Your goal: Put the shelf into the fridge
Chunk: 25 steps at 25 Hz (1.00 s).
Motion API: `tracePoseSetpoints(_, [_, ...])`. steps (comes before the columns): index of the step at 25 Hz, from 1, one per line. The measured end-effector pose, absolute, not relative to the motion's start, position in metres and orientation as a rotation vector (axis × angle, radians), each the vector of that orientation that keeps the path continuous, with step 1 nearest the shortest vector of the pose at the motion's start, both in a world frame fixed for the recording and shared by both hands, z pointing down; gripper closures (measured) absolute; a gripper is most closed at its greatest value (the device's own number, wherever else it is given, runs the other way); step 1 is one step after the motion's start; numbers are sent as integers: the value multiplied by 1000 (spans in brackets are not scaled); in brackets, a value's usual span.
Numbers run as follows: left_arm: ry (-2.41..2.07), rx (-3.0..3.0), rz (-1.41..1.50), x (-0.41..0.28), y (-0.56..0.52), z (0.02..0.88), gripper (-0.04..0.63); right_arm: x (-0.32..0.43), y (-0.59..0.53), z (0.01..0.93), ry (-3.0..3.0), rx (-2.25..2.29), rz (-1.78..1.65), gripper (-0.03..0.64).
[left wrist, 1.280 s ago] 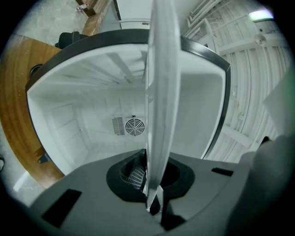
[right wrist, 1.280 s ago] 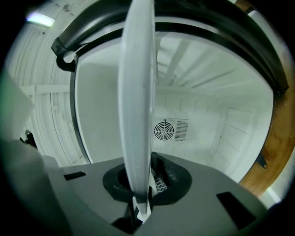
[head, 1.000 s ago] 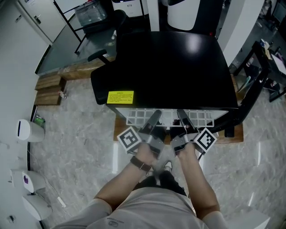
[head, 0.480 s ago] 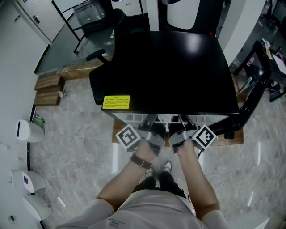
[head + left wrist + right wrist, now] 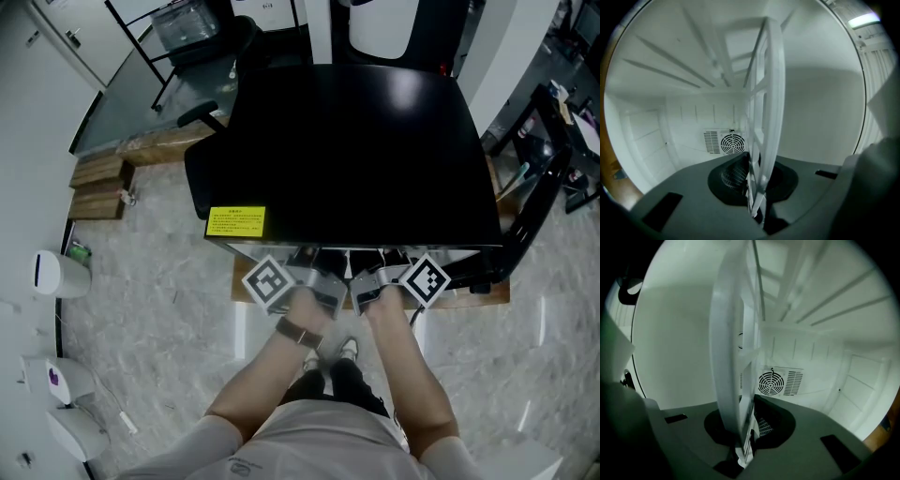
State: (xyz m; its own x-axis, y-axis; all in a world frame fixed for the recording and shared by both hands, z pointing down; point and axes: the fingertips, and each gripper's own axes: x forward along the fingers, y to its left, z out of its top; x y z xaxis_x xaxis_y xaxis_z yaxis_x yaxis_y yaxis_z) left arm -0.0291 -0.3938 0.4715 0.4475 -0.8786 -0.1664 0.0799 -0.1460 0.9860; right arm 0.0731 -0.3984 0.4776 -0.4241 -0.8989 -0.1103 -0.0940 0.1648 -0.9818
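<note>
A black fridge (image 5: 366, 150) stands in front of me, its door (image 5: 208, 183) with a yellow sticker (image 5: 235, 222) swung open to the left. The white grid shelf (image 5: 764, 117) is inside the white fridge cavity and shows edge-on in both gripper views; in the head view the fridge top hides it. My left gripper (image 5: 757, 213) is shut on the shelf's near edge, and its marker cube (image 5: 270, 281) sits at the fridge mouth. My right gripper (image 5: 743, 453) is shut on the shelf (image 5: 736, 357) too, beside its cube (image 5: 425, 278).
A round fan vent (image 5: 731, 143) sits on the fridge's back wall, with ribs along the side walls. Wooden boards (image 5: 98, 178) lie at the left, a white bin (image 5: 52, 272) near the left edge, and a black stand (image 5: 534, 206) at the right.
Both grippers have moved forward toward the fridge mouth. The shelf's white grid, seen in front of the fridge earlier, has slid in out of the head view.
</note>
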Motion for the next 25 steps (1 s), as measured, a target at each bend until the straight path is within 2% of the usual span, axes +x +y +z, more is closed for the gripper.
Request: tracePoseSetpoints(25, [-713,1502,-1017,-26,-400,467,566,77,-399,476,1621,-908,-1308,568])
